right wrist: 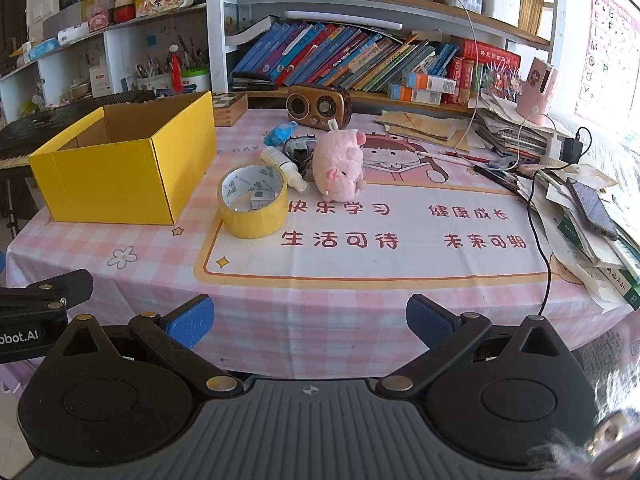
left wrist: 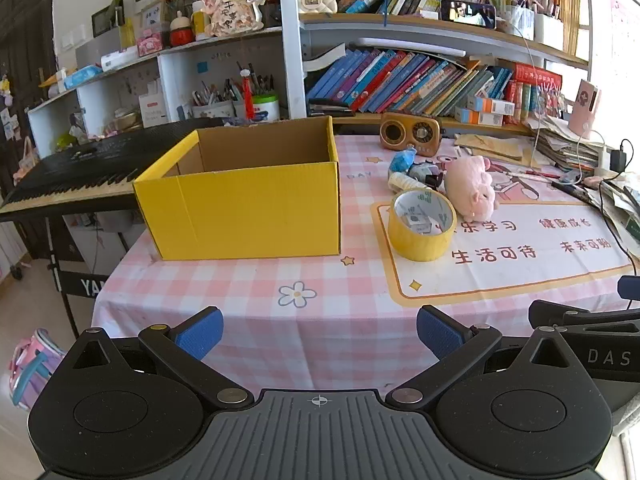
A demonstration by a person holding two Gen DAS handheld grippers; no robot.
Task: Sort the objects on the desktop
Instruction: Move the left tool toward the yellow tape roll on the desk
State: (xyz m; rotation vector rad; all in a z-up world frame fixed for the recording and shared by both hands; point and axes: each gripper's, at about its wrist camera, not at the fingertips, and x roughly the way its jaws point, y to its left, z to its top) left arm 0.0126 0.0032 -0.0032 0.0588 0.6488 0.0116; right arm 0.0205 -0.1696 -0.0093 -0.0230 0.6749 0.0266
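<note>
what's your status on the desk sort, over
Left gripper and right gripper open, empty, short of the table. Yellow box looks empty; tape roll, pink pig plush unsorted beside it. Path clear.

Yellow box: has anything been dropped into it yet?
No. In the left wrist view the yellow box shows only bare cardboard walls inside, while the tape roll and pink plush pig sit on the tablecloth.
</note>
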